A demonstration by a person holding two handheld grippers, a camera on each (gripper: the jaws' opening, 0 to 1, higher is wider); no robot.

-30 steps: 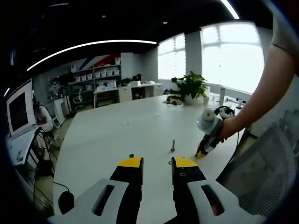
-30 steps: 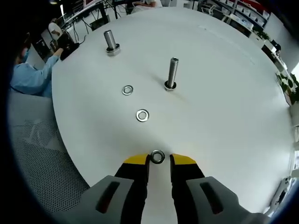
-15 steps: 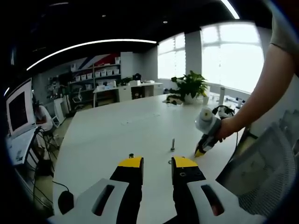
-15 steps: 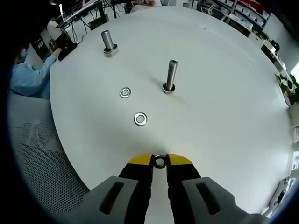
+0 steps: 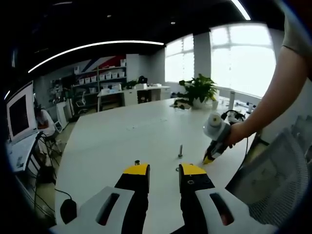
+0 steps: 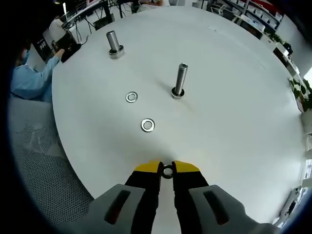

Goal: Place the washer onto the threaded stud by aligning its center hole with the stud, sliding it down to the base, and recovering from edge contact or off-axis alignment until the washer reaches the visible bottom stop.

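In the right gripper view my right gripper (image 6: 167,168) is shut on a steel washer (image 6: 167,171) held flat between its yellow tips, low over the white table (image 6: 234,112). Ahead stands an upright threaded stud (image 6: 180,80) on its base. A second, thicker stud (image 6: 114,44) stands farther off to the left. Two loose washers (image 6: 147,125) (image 6: 131,97) lie on the table between me and the studs. In the left gripper view my left gripper (image 5: 163,170) hangs open over the table, with nothing between its jaws; the stud (image 5: 180,150) and the right gripper (image 5: 209,158) appear beyond it.
A person's arm (image 5: 273,97) holds the right gripper. A mesh chair (image 6: 44,165) sits at the table's near edge, and a seated person in blue (image 6: 29,78) is at the left. A potted plant (image 5: 199,91) stands on the far side of the table.
My right gripper has closed on the washer, whose jaws stood apart around it a second ago. The left gripper has not moved.
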